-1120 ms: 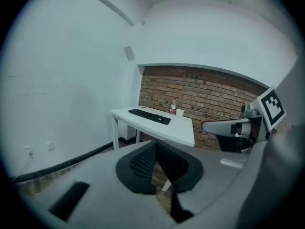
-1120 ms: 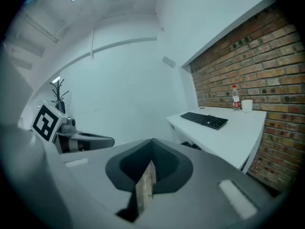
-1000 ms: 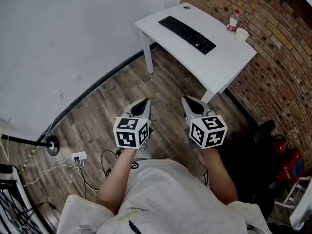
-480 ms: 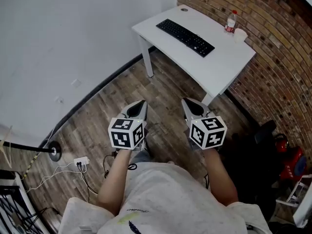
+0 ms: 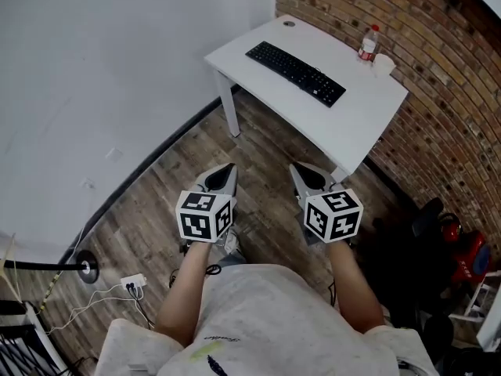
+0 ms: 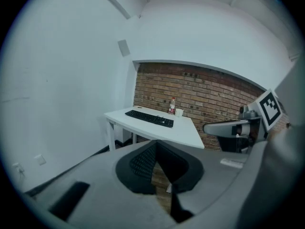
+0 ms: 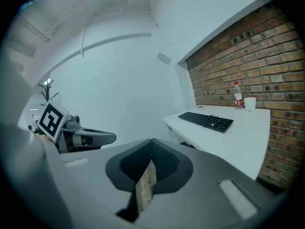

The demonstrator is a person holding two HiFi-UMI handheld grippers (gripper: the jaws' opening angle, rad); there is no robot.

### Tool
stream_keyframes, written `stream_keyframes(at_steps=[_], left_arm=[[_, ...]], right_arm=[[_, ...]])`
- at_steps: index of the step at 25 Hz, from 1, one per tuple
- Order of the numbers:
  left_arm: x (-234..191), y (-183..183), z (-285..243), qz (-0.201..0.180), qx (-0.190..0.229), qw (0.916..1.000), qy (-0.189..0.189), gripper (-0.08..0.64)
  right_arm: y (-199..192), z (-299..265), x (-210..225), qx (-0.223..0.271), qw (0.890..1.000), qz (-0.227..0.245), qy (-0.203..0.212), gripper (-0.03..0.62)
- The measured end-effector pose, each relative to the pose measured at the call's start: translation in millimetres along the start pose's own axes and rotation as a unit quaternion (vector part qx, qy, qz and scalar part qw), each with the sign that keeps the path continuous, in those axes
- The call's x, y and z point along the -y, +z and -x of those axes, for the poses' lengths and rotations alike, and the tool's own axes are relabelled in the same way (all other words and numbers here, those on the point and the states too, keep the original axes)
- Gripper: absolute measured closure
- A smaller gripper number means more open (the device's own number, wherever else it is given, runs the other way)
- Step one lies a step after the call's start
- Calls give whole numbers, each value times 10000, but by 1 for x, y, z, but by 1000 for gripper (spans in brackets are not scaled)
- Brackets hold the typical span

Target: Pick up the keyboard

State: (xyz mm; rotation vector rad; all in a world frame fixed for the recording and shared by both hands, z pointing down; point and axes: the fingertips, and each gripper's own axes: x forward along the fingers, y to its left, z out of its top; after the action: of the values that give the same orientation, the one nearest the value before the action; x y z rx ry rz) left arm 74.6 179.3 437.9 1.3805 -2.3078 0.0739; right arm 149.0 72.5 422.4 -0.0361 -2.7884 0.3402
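Observation:
A black keyboard [image 5: 296, 73] lies on a white table [image 5: 352, 120] near the brick wall; it also shows as the keyboard [image 6: 149, 118] in the left gripper view and the keyboard [image 7: 206, 120] in the right gripper view. My left gripper [image 5: 225, 173] and right gripper [image 5: 301, 172] hover side by side over the wooden floor, well short of the table. Both are shut with nothing between the jaws. In the left gripper view the right gripper [image 6: 228, 127] juts in from the right; in the right gripper view the left gripper [image 7: 90, 137] juts in from the left.
A plastic bottle [image 5: 366, 43] and a white cup [image 5: 383, 63] stand at the table's far side by the brick wall [image 5: 438, 92]. A white wall [image 5: 102, 69] runs along the left. Cables and a power strip [image 5: 131, 282] lie on the floor at lower left.
Both grippers and the person have moved forward toward the table; the table and keyboard sit slightly nearer and lower in the head view. Jaws stay shut.

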Motion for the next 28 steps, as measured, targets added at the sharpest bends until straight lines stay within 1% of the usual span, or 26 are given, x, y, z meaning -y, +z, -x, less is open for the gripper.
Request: stream_keyframes(at_steps=[7,16,22,28], left_arm=[[-71,29,-25,30,-31,9997,-231,566],[-154,60,-43,18,6,9987,-505,565],[-190,70,-54,8,17,9983,-576,565],[-208,82,-78,-71,-9,9972,-738,565]], right_arm=[[26,-66,-10,-44,9996,-39,-269,583],[55,-139,-29,14,9981,-127,-601,583],[61,-163,-25,40,9963,-231,-829,583],[64,-183,-11,77,9943,-342,-1011,583]])
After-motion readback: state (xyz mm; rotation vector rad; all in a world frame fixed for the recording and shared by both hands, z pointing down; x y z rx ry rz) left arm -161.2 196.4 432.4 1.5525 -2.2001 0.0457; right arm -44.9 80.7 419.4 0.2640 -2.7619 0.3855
